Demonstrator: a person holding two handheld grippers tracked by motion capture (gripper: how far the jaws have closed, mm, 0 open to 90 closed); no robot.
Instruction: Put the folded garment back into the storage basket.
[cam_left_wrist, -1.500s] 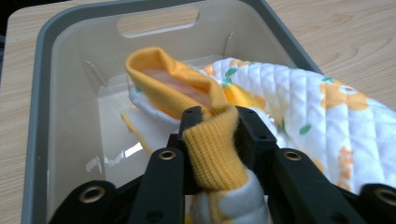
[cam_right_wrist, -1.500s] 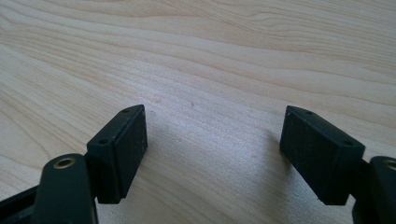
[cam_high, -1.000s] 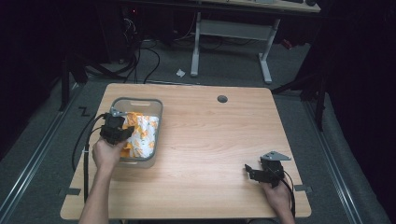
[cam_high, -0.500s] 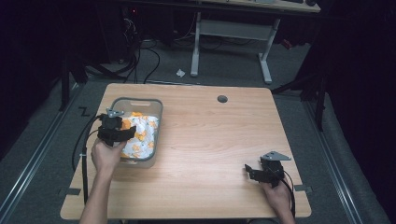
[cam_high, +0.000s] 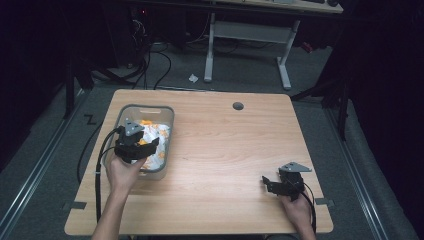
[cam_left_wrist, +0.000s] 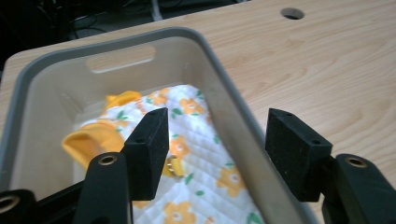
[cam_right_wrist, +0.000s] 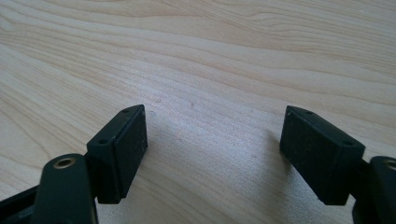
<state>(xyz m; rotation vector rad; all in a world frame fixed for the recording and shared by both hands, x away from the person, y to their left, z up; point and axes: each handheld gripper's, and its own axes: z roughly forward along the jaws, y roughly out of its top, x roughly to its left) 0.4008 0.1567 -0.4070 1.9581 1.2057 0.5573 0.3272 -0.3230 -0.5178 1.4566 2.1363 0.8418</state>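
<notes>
Left gripper view: the left gripper (cam_left_wrist: 217, 149) hangs with jaws wide, straddling the near right wall of the grey bin (cam_left_wrist: 229, 107); inside lies a white quilted cloth with orange flowers (cam_left_wrist: 205, 177), its lower part cut off. On the wooden table (cam_high: 240, 150), the right gripper (cam_right_wrist: 212, 154) gapes empty.

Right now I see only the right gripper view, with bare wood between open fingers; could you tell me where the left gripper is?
Observer: The left gripper is over the near end of a grey bin on the table.
Operator: What is in the bin?
Observer: A white quilted cloth with orange flowers.
Operator: Is it gripped?
Observer: No. The fingers are open, one above the cloth and one beyond the bin's wall.
</notes>
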